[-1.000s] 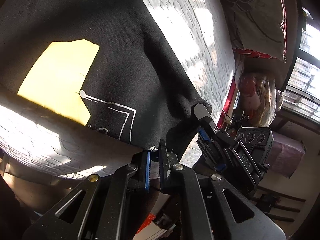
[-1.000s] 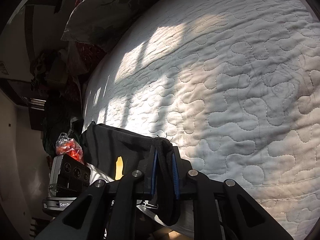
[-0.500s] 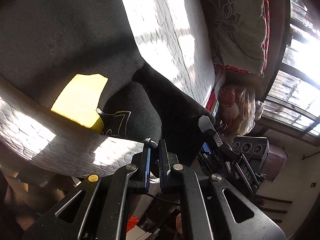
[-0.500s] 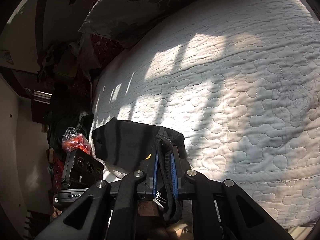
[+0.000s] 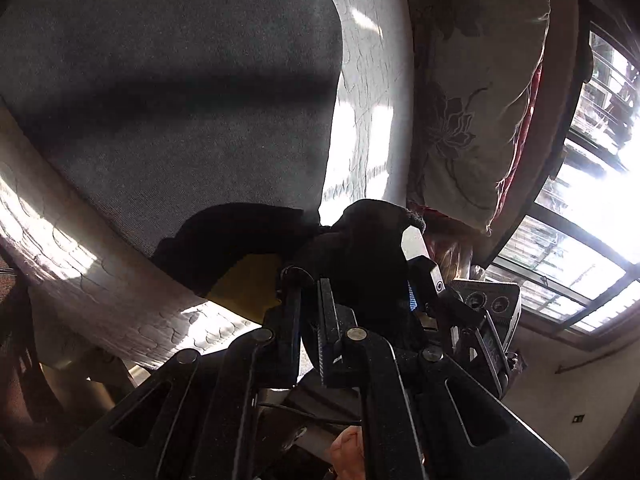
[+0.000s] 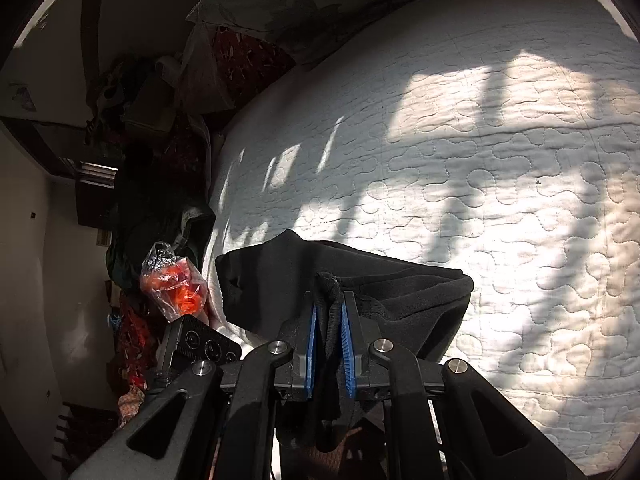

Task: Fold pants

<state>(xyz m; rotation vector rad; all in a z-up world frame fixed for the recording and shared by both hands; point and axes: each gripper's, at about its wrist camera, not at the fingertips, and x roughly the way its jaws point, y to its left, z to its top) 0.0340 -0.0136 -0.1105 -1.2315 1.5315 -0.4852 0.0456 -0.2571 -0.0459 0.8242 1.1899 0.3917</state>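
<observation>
Clamped on a bunched edge of the black pants [image 6: 360,280], the right gripper [image 6: 328,300] fills the 6 o'clock part of its own view, blue pads [image 6: 311,344] pressing the cloth from both sides. Beyond the fingertips the pants lie in a dark heap on the white quilted mattress [image 6: 500,200], whose sunlit surface spreads toward 2 o'clock. At 9 o'clock, off the bed edge, sits a clear bag of red things [image 6: 176,284], and a floral pillow [image 6: 304,4] lies far off at 12 o'clock.

In the left wrist view the left gripper [image 5: 308,280] is likewise pinched on a pants fold beside a yellow patch [image 5: 244,284]. The right gripper shows just past it at 3 o'clock. A window [image 5: 580,220] glows far right.
</observation>
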